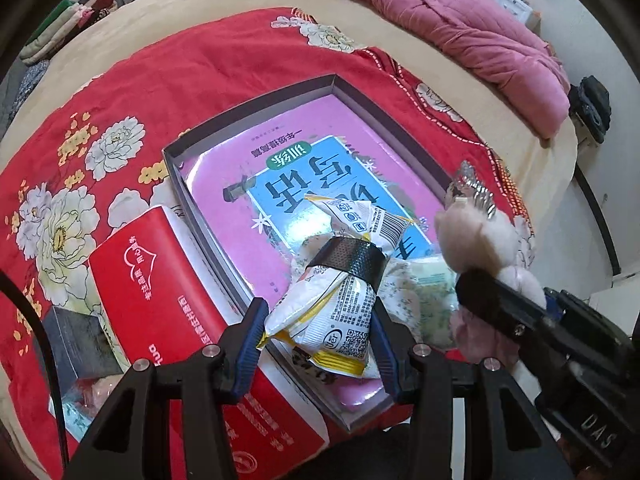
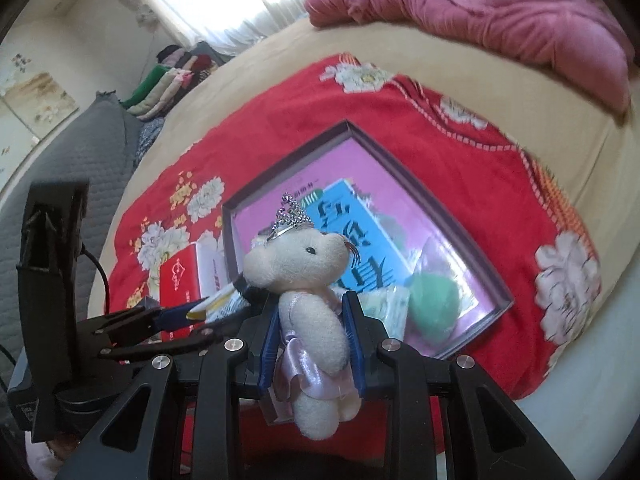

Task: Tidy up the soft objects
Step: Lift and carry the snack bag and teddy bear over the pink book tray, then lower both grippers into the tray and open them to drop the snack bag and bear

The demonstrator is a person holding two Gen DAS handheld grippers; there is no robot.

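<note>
My left gripper (image 1: 320,320) is shut on a white and yellow snack packet bundle (image 1: 352,220) wrapped in a black band, held over the near end of an open grey box (image 1: 256,100). A pink and blue book (image 1: 224,172) lies flat in the box. In the right wrist view, my right gripper (image 2: 312,336) is shut on the body of a small white teddy bear (image 2: 296,260) with a silver crown and a lilac skirt. The bear (image 1: 472,236) hangs just right of the packet, above the box's near right corner. A green ball (image 2: 434,308) in clear wrap and a floral packet (image 2: 384,304) lie in the box.
The box sits on a red flowered blanket (image 1: 180,64) on a beige bed. A red tissue pack (image 1: 160,280) lies against the box's left side. A pink quilt (image 1: 460,16) is bunched at the far edge. Folded clothes (image 2: 168,76) are stacked beyond the bed.
</note>
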